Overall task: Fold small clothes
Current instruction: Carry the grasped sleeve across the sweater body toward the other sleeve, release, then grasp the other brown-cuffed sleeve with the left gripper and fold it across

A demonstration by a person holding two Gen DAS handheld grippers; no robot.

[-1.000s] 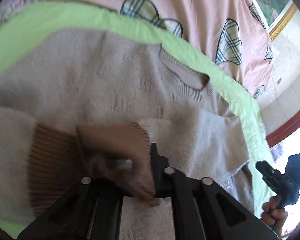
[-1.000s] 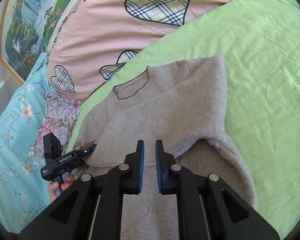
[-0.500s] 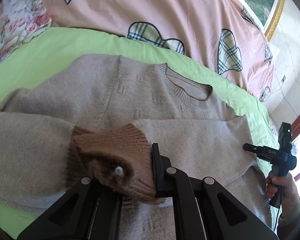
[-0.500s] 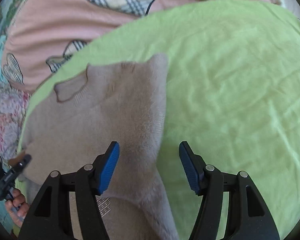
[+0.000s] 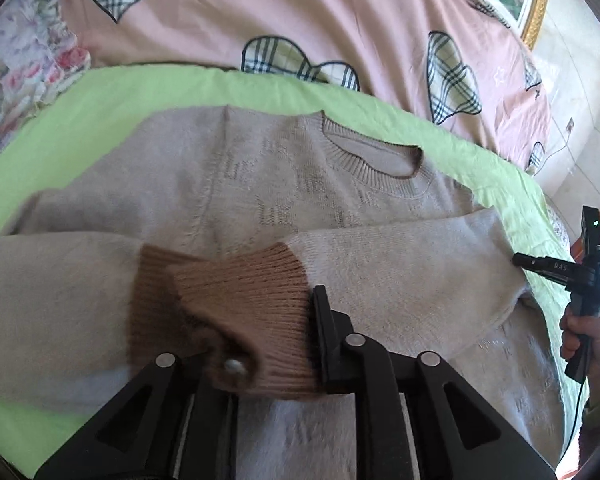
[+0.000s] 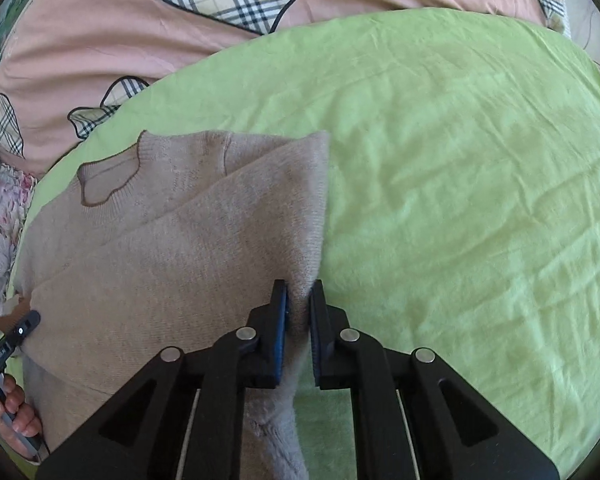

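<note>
A home bedroom. A bed with a green sheet carries a pink quilt with plaid hearts. A gilt-framed painting hangs behind.

The sweater under me is a pale greyish beige knit with a faint woven-in figure across its chest, a ribbed neckline edged in a slightly darker tan, and a warm brown ribbed cuff. It lies on a bright lime-green sheet, and past that is a dusty pink quilt scattered with cream hearts checked in black and outlined in black, then a floral cloth in pinks, reds and greys. My left hand-held gripper and my right hand-held gripper are black, the right one with blue pads.
</note>
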